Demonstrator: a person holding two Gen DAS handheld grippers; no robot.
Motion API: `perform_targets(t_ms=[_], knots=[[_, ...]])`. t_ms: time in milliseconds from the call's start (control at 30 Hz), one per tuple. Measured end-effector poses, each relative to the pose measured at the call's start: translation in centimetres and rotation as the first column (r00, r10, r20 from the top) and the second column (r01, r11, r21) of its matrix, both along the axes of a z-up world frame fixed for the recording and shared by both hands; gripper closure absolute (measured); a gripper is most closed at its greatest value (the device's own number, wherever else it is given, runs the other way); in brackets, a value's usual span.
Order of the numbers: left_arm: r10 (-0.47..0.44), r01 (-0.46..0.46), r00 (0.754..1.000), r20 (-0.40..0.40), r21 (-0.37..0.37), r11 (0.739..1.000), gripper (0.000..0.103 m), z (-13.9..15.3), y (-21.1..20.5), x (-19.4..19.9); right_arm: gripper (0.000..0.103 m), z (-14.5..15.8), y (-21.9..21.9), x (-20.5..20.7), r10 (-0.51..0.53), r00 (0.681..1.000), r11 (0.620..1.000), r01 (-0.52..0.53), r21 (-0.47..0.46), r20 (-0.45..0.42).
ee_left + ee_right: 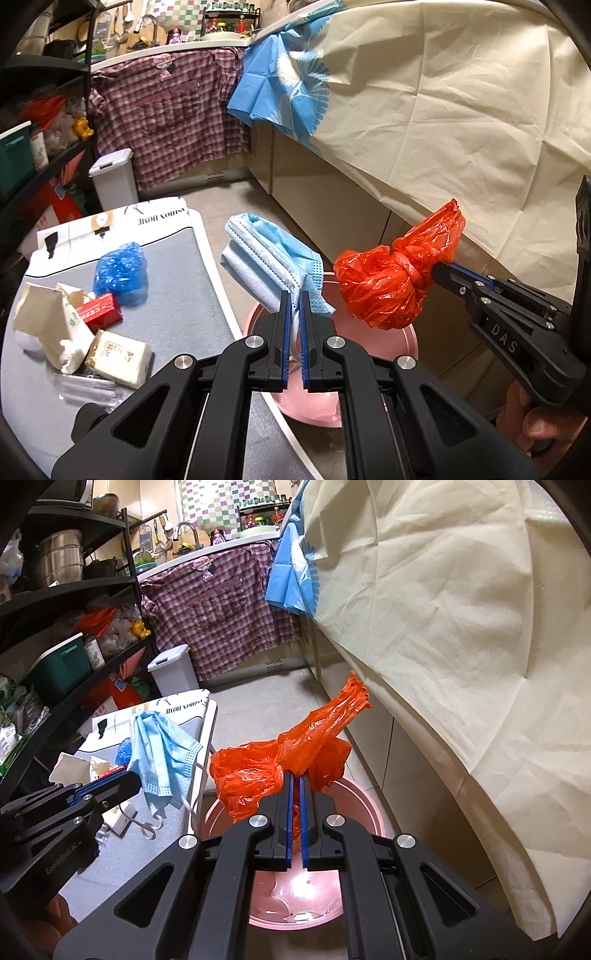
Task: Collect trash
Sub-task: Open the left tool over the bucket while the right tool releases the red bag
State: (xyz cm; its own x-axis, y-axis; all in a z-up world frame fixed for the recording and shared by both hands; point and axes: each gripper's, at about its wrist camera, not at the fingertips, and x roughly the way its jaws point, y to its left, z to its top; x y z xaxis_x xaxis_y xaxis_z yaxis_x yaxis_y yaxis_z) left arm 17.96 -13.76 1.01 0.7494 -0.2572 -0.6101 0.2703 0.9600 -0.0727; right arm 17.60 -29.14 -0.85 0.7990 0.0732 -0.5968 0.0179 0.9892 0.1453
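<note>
Left wrist view shows your left gripper (294,295) closed almost fully on a light blue face mask (271,258), which hangs from the blue pads above the rim of the pink basin (412,345) on the floor. To its right, your right gripper (437,266) pinches the knot of a tied orange plastic bag (384,286), and the bag is in the air over the same basin. In the right wrist view the right gripper (295,775) has its jaws nearly together with the orange plastic bag (273,771) squeezed between them, and the pink basin (364,805) is directly below; the left gripper (135,779) is at the left with the face mask (162,753) hanging from it. On the grey table (177,280) beside the basin there remain a blue crumpled bag (122,271), a red box (99,312), a torn white carton (48,321) and a small white packet (120,358). Behind, a white lidded bin (112,177) stands on the tiled floor before a checked shirt (173,114), and a cream cloth (443,122) covers the counter at the right.
</note>
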Motion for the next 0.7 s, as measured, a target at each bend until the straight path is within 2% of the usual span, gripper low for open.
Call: perform_targets(t_ms=[233, 300, 333, 367, 400, 700], knots=[[-0.033, 0.033, 0.999, -0.020, 0.003, 0.999, 0.097, -0.4, -0.7, 1.0, 0.095, -0.5, 0.2, 0.5, -0.017, 1.000, 1.000, 0.016, -0.027, -0.018], [-0.035, 0.035, 0.999, -0.029, 0.004, 0.999, 0.083, -0.4, -0.8, 1.3, 0.090, -0.6, 0.1, 0.8, -0.026, 0.999, 0.999, 0.025, -0.030, -0.026], [-0.030, 0.030, 0.999, -0.028, 0.002, 1.000, 0.080, -0.4, -0.7, 1.3, 0.079, -0.7, 0.1, 0.8, -0.029, 0.999, 0.999, 0.028, -0.031, -0.025], [-0.025, 0.025, 0.999, -0.027, -0.003, 1.000, 0.077, -0.4, -0.5, 1.3, 0.062, -0.6, 0.1, 0.7, -0.036, 0.999, 0.999, 0.035, -0.036, -0.021], [-0.021, 0.021, 0.999, -0.028, -0.009, 1.000, 0.077, -0.3, -0.3, 1.3, 0.053, -0.5, 0.1, 0.6, -0.040, 0.999, 0.998, 0.040, -0.041, -0.014], [0.009, -0.009, 1.000, -0.014, -0.010, 1.000, 0.077, 0.5, 1.3, 0.1, 0.053, -0.4, 0.4, 0.4, -0.037, 0.999, 0.998, 0.037, -0.059, 0.000]])
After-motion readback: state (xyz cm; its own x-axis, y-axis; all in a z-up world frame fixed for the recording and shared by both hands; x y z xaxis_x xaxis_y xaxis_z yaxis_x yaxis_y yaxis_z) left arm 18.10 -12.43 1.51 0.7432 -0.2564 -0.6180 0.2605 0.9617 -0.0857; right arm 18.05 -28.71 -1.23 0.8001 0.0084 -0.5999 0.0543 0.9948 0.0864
